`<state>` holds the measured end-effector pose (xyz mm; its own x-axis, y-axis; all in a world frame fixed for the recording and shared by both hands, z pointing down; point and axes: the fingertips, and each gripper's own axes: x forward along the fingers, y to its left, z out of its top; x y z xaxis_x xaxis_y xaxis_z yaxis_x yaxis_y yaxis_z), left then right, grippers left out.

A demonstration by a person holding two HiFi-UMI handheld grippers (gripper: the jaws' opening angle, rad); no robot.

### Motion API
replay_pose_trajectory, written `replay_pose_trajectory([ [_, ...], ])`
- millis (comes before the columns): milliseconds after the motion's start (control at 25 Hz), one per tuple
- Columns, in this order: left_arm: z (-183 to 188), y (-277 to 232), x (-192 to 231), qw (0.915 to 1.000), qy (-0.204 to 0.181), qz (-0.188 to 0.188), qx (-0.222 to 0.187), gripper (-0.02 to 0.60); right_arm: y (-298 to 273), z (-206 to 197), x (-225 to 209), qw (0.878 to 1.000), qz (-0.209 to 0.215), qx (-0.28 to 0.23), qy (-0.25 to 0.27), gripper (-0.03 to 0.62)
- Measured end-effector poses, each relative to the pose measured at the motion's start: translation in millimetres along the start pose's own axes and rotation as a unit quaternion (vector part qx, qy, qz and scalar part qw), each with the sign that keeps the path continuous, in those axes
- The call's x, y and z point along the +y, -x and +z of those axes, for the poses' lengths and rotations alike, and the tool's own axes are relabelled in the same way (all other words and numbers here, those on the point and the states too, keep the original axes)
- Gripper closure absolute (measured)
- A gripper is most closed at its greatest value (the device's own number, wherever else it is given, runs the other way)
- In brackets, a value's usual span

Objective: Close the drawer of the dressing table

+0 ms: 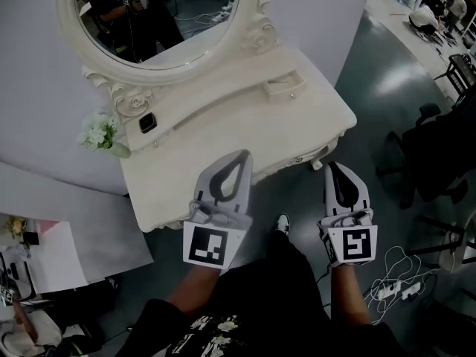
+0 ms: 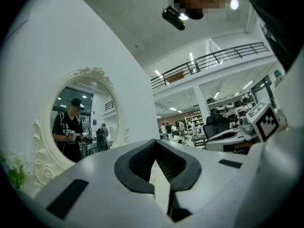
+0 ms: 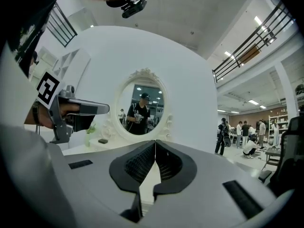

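Left gripper [image 1: 241,156] and right gripper [image 1: 332,166] both clenched, empty, near the dressing table [image 1: 223,132] front; small drawer [image 1: 282,88] beside mirror [image 1: 160,21] seemingly ajar; closing apparently outstanding.

White flower bunch [image 1: 98,131], left of centre. Small dark box [image 1: 147,122] just right of it. Black office chair [image 1: 428,155] at right edge. White power strip [image 1: 393,289] with tangled cables, lower right. Glossy grey floor [image 1: 387,73], upper right.

Cream dressing table [image 1: 245,129] on glossy dark floor [image 1: 372,103], against white wall [image 1: 44,88]. Carries ornate oval mirror [image 1: 186,13] at back, white flowers [image 1: 99,131] at left end, small dark box [image 1: 147,122] by mirror's foot.
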<state>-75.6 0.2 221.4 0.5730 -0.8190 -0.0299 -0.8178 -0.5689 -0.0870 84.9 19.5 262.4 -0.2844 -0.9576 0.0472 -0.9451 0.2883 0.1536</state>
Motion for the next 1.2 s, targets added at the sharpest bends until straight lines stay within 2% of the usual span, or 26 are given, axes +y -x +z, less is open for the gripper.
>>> replay_pose_trajectory([
  [600, -25.8, -81.8, 9.2, 0.9988, 0.005, 0.043, 0.025, 0.580, -74.8, -27.1, -56.1, 0.999, 0.053, 0.010, -0.001, 0.592],
  [720, -34.2, -94.7, 7.9, 0.9982, 0.008, 0.046, 0.038, 0.580, -87.4, -36.8, -62.4, 0.998, 0.064, 0.014, -0.018, 0.546],
  [1000, -59.4, -125.3, 14.6, 0.9965, 0.014, 0.048, 0.067, 0.580, -117.0, -65.5, -70.6, 0.996, 0.078, 0.034, -0.025, 0.523],
  [1200, -77.2, -146.7, 28.5, 0.9961, 0.012, 0.042, 0.076, 0.580, -145.6, -98.1, -76.2, 0.995, 0.072, 0.060, -0.031, 0.493],
])
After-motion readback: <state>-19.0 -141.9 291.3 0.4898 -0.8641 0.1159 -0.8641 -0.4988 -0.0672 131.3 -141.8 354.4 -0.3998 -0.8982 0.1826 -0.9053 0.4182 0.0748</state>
